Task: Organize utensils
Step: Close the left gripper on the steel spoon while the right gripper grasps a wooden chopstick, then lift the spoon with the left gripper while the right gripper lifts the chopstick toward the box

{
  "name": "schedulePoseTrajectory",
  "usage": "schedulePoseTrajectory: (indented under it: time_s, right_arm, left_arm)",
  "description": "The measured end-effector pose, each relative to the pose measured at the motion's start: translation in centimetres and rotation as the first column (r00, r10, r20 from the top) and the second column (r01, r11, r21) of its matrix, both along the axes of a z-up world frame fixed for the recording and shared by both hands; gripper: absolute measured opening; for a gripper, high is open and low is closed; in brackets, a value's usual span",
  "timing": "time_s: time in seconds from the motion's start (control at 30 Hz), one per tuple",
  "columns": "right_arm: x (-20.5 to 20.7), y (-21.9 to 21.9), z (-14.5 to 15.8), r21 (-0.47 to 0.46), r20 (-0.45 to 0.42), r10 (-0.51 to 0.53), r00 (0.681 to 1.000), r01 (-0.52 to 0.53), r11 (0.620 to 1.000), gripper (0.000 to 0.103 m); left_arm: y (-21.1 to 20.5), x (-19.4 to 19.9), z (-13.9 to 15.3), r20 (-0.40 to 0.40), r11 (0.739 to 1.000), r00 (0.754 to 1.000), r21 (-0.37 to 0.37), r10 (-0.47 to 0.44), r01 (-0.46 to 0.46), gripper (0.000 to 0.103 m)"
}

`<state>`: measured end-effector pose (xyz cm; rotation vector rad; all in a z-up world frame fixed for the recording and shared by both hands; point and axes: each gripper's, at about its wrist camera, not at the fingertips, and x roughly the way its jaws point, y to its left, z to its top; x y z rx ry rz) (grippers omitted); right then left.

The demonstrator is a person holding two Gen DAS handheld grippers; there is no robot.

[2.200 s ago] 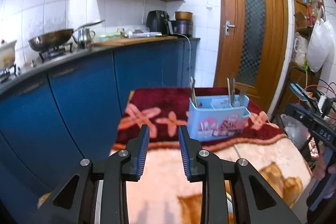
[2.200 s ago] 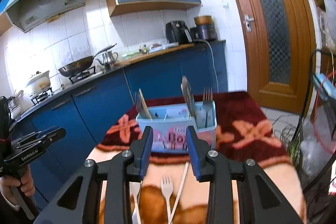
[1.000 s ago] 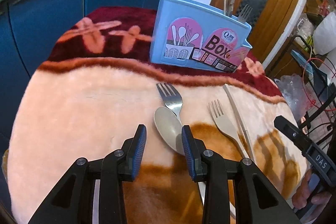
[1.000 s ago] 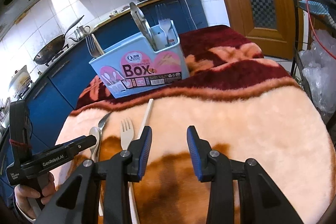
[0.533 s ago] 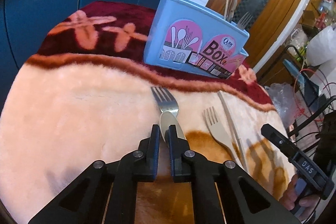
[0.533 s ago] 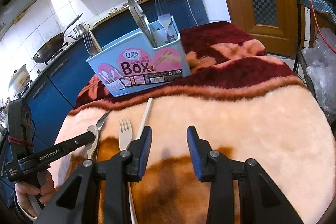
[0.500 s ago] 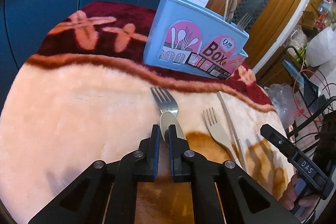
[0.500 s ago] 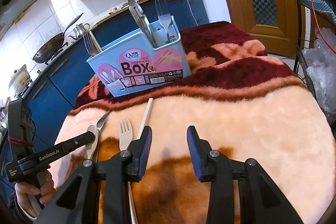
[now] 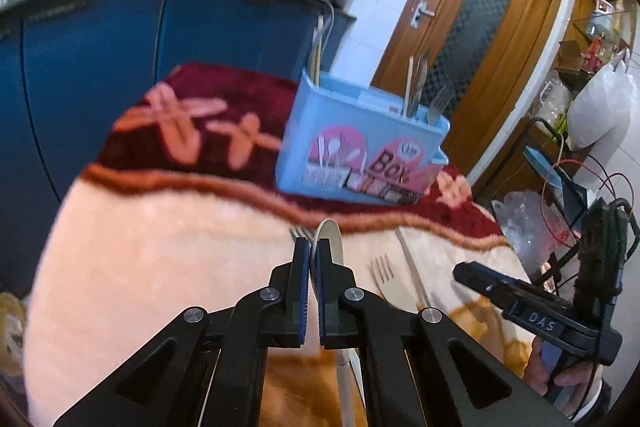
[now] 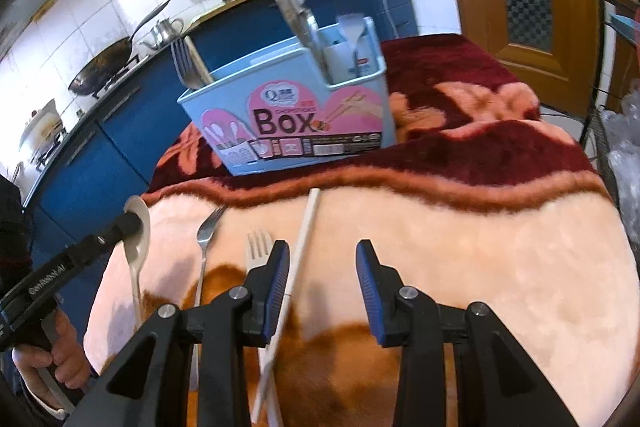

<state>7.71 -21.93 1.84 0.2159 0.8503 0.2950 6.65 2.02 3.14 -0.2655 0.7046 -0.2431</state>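
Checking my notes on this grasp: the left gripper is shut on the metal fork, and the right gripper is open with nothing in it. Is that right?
Not quite. The left gripper is shut on the cream spoon, not the metal fork, which lies on the blanket; the right wrist view shows both. The rest holds: the right gripper is open with nothing in it.

Utensils and box on the blanket

A beige spoon point(image 10: 136, 247) is lifted, bowl up. A metal fork point(image 10: 206, 231), beige fork point(image 10: 259, 247) and pale chopstick point(image 10: 302, 247) lie flat nearby; the blue box point(image 10: 288, 119) stands beyond, utensils upright inside.
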Motion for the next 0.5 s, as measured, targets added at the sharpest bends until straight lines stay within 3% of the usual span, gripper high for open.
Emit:
schedulePoseTrajectory:
  time_s: [0.5]
  right_arm:
    - [4.3, 2.7, -1.1, -0.072, -0.176, 0.083, 0.981, -0.097, 0.993, 0.031]
  left_arm:
    - [0.5, -0.5, 2.7, 0.122, 1.000, 0.993, 0.016, -0.003, 0.001, 0.003]
